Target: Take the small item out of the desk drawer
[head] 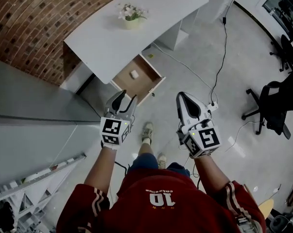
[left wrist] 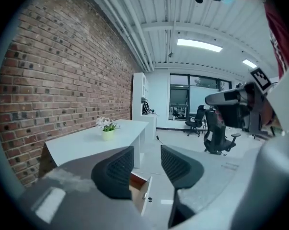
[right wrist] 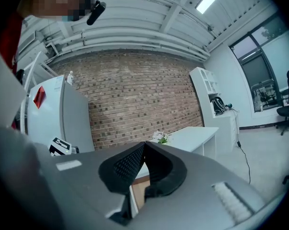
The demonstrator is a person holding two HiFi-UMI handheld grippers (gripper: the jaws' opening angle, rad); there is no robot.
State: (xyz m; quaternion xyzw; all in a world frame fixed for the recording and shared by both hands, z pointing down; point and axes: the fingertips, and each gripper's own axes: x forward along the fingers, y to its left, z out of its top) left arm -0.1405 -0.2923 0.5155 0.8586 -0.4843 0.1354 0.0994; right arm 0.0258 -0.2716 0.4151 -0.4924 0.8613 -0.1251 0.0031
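Head view puts the small item (head: 133,74) inside the open drawer (head: 154,85) below the counter's (head: 102,42) near edge, straight ahead of the left tool (head: 128,97), whose jaws stand apart and empty, nearer than the right tool (head: 181,97), closed on nothing.

Office interior. A white desk (head: 136,38) with a potted flower (head: 131,14) stands against an exposed brick wall (head: 34,18); black swivel chairs (head: 277,106) sit on the pale floor, a power cable (head: 223,47) trails across it, and ceiling strip lights (left wrist: 199,44) run above glazed partitions (left wrist: 192,97).
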